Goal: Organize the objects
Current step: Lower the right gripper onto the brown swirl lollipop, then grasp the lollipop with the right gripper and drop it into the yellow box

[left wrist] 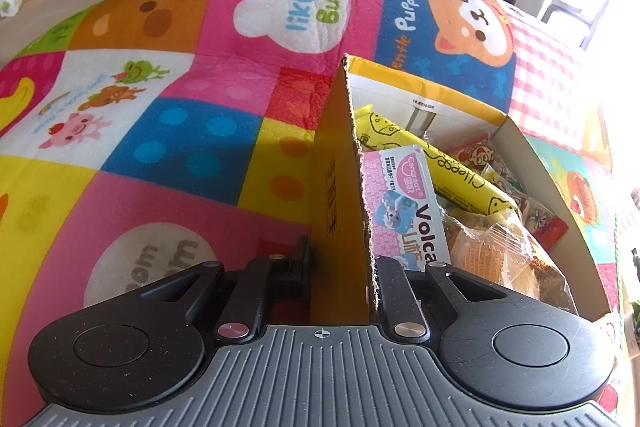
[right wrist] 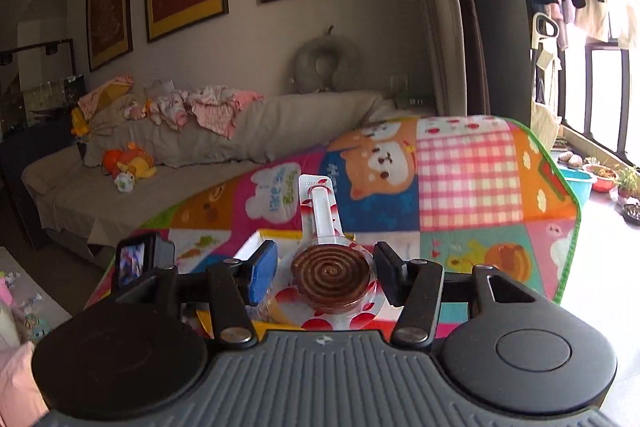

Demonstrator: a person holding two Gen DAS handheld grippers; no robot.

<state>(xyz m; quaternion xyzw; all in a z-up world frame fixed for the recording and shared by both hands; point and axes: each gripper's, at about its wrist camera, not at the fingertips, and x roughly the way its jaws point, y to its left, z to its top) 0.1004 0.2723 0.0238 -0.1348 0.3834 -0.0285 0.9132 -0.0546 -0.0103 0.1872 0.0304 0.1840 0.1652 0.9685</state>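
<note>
An open cardboard box (left wrist: 340,163) stands on a colourful patchwork blanket (left wrist: 180,131). My left gripper (left wrist: 344,267) is shut on the box's near side wall, one finger outside and one inside. In the box lie a yellow cheese-stick packet (left wrist: 440,163), a pink "Volca" packet (left wrist: 404,203), a bagged waffle pastry (left wrist: 492,251) and several other snack packets. In the right wrist view my right gripper (right wrist: 326,269) is shut on a chocolate swirl lollipop (right wrist: 330,275) in a clear red-spotted wrapper. Its white stick points away from me, and it hangs above the box rim (right wrist: 256,241).
Behind the blanket (right wrist: 468,179) a grey sofa (right wrist: 120,195) carries piled clothes (right wrist: 208,107) and plush toys (right wrist: 128,163). To the right, by the bright window, stand a blue basin (right wrist: 576,183) and potted plants (right wrist: 624,183). Framed pictures hang on the wall.
</note>
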